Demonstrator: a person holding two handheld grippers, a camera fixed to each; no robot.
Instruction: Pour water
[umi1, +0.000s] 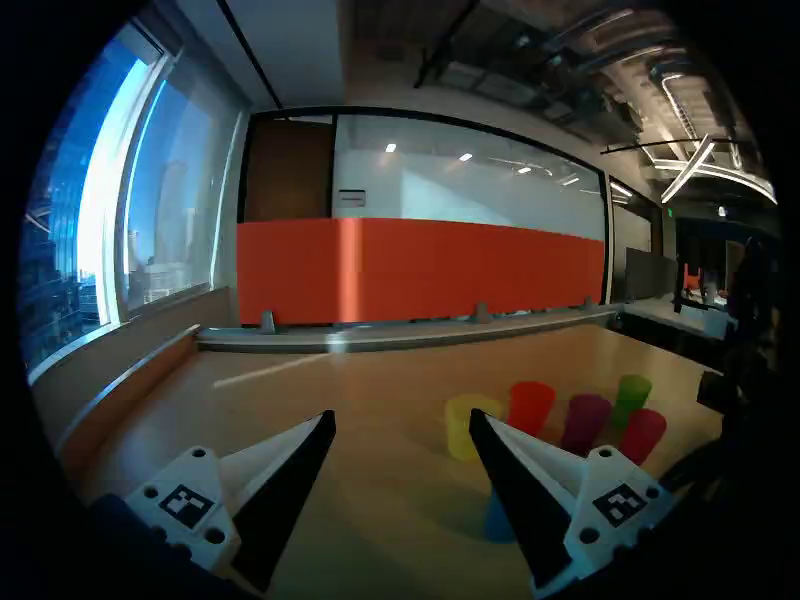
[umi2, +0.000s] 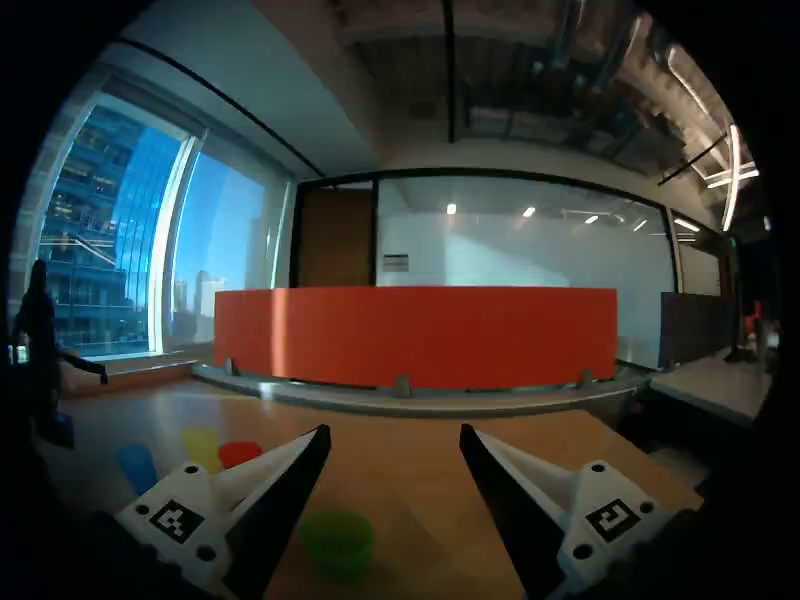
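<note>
Cups (umi1: 530, 405) likely light, thin, easily crushed, best pinched gently mid-wall; left claw (umi1: 401, 413) and right claw (umi2: 394, 428) apart, empty

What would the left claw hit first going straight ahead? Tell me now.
Probably nothing soon: ahead of the open left claw the bare table runs on to the orange partition. The yellow cup sits just beside that line and might be clipped; depth is unclear.
</note>
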